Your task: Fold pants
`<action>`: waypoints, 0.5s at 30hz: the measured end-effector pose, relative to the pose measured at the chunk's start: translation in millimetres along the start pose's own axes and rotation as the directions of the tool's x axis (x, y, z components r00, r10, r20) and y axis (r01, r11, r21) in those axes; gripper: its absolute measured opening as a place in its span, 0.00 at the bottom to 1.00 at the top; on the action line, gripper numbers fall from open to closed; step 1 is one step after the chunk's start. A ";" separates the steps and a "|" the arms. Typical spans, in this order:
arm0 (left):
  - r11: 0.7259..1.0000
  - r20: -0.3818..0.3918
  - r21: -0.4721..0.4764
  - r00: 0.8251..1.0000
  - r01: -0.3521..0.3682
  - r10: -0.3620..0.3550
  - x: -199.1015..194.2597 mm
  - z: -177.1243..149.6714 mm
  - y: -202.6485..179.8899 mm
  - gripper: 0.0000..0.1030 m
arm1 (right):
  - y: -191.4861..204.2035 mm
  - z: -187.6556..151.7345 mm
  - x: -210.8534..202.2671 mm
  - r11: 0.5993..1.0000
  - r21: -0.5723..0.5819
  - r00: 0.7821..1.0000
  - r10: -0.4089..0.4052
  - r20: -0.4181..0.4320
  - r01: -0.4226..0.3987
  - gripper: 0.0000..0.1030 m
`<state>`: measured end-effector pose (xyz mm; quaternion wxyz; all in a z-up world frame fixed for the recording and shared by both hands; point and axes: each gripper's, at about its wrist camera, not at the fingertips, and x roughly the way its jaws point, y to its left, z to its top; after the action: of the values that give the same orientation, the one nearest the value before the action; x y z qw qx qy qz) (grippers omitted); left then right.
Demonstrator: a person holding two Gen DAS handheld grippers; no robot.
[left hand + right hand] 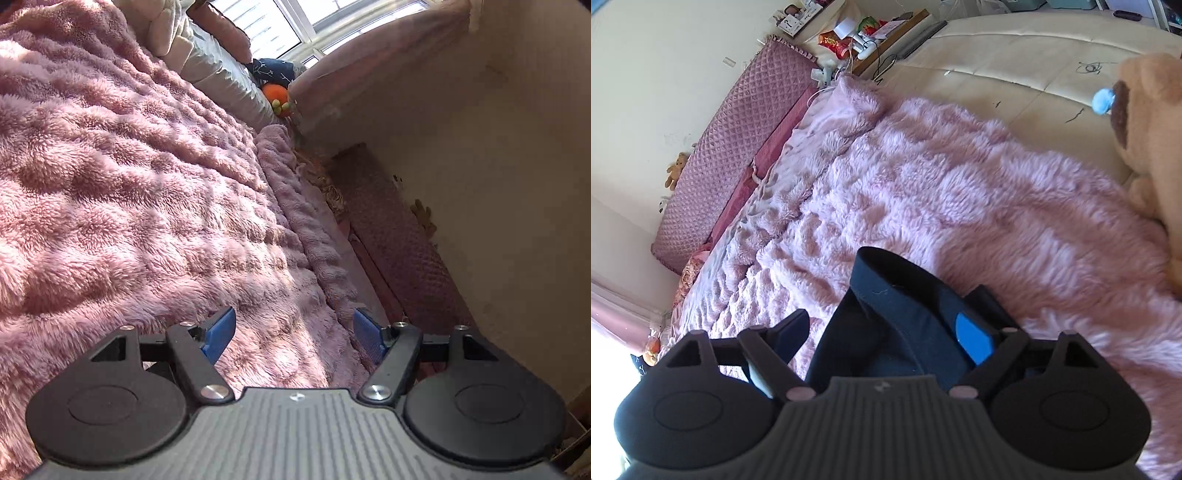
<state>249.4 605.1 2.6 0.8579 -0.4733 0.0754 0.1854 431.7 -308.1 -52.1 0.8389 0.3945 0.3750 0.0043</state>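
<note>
Dark navy pants point(886, 317) show only in the right wrist view, bunched between the fingers of my right gripper point(886, 338), with the waistband looping up over the pink blanket. The right jaws stand wide apart with the fabric lying loose between them; the right blue pad point(973, 341) shows beside the cloth. My left gripper point(293, 334) is open and empty, its blue pads point(221, 334) hovering over the fluffy pink blanket point(129, 184). No pants show in the left wrist view.
The pink blanket point(960, 192) covers a bed. A big tan teddy bear point(1152, 147) sits at the right. A quilted pink bolster point(731, 147) lies along the wall point(498, 147). Pillows point(173, 33) and an orange toy point(276, 94) lie near the window.
</note>
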 end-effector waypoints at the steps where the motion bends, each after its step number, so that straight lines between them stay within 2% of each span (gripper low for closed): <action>1: 0.999 -0.026 0.028 0.999 0.033 -0.032 -6.4 -4.4 -7.8 0.79 | -4.1 -0.1 -12.4 1.000 -0.008 1.000 0.000 0.001 0.000 0.81; 3: 0.989 -0.095 0.105 0.991 0.105 -0.095 -20.2 -23.4 -29.7 0.77 | -8.6 -3.5 -29.4 0.999 -0.045 1.000 0.006 -0.016 -0.006 0.81; 5: 0.978 -0.171 0.147 0.978 0.148 -0.123 -29.0 -47.0 -47.9 0.73 | -11.2 -15.9 -42.9 0.994 -0.108 0.999 -0.019 -0.044 0.014 0.79; 8: 0.971 -0.314 0.143 0.939 0.192 -0.139 -32.9 -96.6 -66.2 0.70 | -17.4 -42.6 -52.1 0.987 -0.159 0.993 -0.021 -0.114 0.003 0.68; 9: 0.973 -0.350 0.117 0.925 0.198 -0.146 -34.0 -114.5 -67.5 0.70 | -20.4 -54.9 -52.6 0.987 -0.159 0.991 -0.011 -0.134 -0.011 0.58; 10: 0.974 -0.379 0.092 0.912 0.208 -0.159 -36.4 -132.6 -68.5 0.70 | -23.6 -64.1 -52.2 0.988 -0.152 0.988 0.004 -0.152 -0.027 0.35; 12: 0.971 -0.424 0.054 0.885 0.235 -0.191 -43.1 -170.1 -66.7 0.70 | -30.3 -87.0 -43.4 0.988 -0.131 0.974 0.045 -0.224 -0.076 0.11; 13: 0.971 -0.449 0.047 0.873 0.234 -0.189 -45.8 -188.0 -64.7 0.70 | -33.3 -97.6 -39.3 0.989 -0.125 0.968 0.047 -0.248 -0.080 0.11; 15: 0.976 -0.479 0.035 0.861 0.216 -0.173 -52.4 -222.0 -57.1 0.70 | -42.2 -111.2 -35.6 0.994 -0.099 0.973 0.028 -0.231 -0.053 0.14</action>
<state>233.7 378.0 -56.7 0.8476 -0.4714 0.2423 -0.0266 323.6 -274.7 -103.1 0.8093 0.3544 0.4604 0.0866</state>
